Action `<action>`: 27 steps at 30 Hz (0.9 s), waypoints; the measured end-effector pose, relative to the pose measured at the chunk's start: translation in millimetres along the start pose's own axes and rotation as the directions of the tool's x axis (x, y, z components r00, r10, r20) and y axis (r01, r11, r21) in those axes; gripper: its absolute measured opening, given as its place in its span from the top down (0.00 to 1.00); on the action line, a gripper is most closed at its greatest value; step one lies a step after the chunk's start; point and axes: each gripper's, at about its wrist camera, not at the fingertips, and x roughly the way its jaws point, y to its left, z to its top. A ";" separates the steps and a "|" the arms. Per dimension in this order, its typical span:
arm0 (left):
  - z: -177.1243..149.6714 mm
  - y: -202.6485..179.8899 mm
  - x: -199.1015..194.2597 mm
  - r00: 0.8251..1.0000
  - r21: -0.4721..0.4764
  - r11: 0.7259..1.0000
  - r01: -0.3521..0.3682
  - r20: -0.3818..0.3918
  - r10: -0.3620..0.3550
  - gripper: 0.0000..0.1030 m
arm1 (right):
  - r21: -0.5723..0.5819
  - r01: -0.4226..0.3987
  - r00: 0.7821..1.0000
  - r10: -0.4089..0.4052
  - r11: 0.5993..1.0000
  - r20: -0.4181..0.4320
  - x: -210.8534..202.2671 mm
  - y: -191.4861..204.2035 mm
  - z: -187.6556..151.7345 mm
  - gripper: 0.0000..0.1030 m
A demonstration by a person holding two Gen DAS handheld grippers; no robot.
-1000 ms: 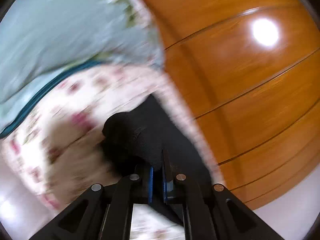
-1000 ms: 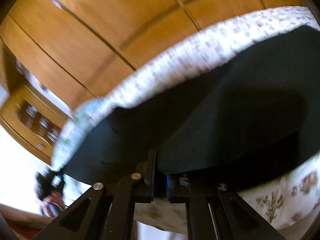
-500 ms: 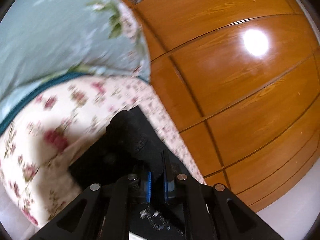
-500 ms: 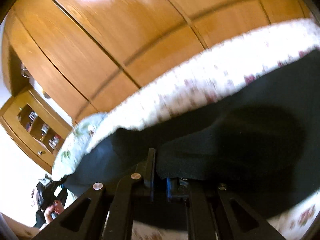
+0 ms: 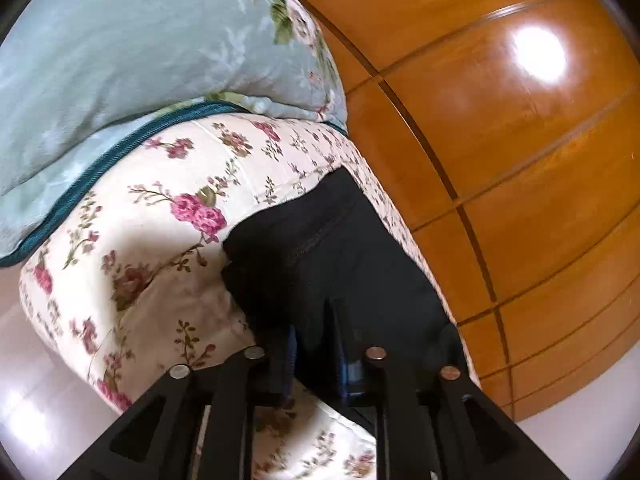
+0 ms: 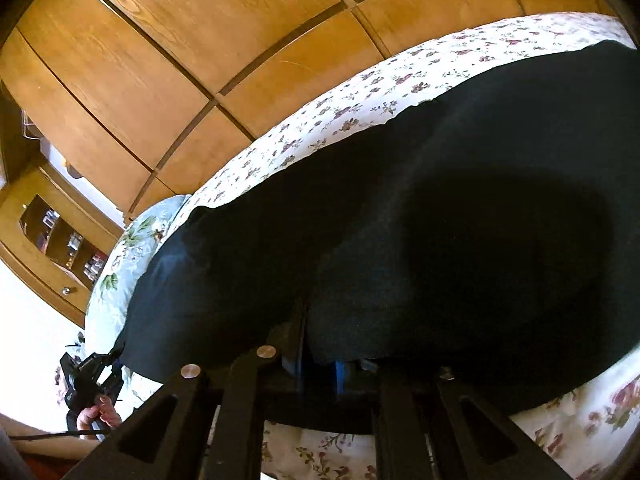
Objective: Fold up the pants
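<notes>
- The black pants [image 6: 420, 208] lie on a bed with a flowery sheet [image 5: 160, 248]. The sheet is white with pink roses.
- In the right wrist view the pants stretch a long way across the bed, from the left end to the far right. One layer of the cloth is folded over on top of the rest.
- A strip of the flowery sheet shows behind the pants and in front of them.
- The left gripper [image 5: 316, 340] is at one end of the pants. Its two fingers have just been opening. They stand a little apart now, and the black cloth sits between them. The blue pads no longer look tight on the cloth.
- The right gripper [image 6: 320, 356] is at the near edge of the pants. Its fingers have just been opening a bit too. The folded edge of the cloth hangs over them and hides the tips, so I cannot tell if they press on the cloth.
- A big light blue pillow [image 5: 120, 60] with leaves on it lies on the bed, past the end of the pants. It has a dark blue-green edge.
- Shiny brown wooden doors [image 5: 520, 160] stand behind the bed.
- In the right wrist view, a hand [image 6: 96, 414] holds the other gripper at the far left end of the pants.
- A wooden shelf [image 6: 52, 236] with small things stands far off to the left.
</notes>
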 end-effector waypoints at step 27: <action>-52.3 -197.9 166.9 0.963 0.520 0.845 0.127 -0.270 0.022 0.74 | 0.535 0.038 0.855 -0.304 0.844 0.419 -146.8 -192.5 60.7 0.57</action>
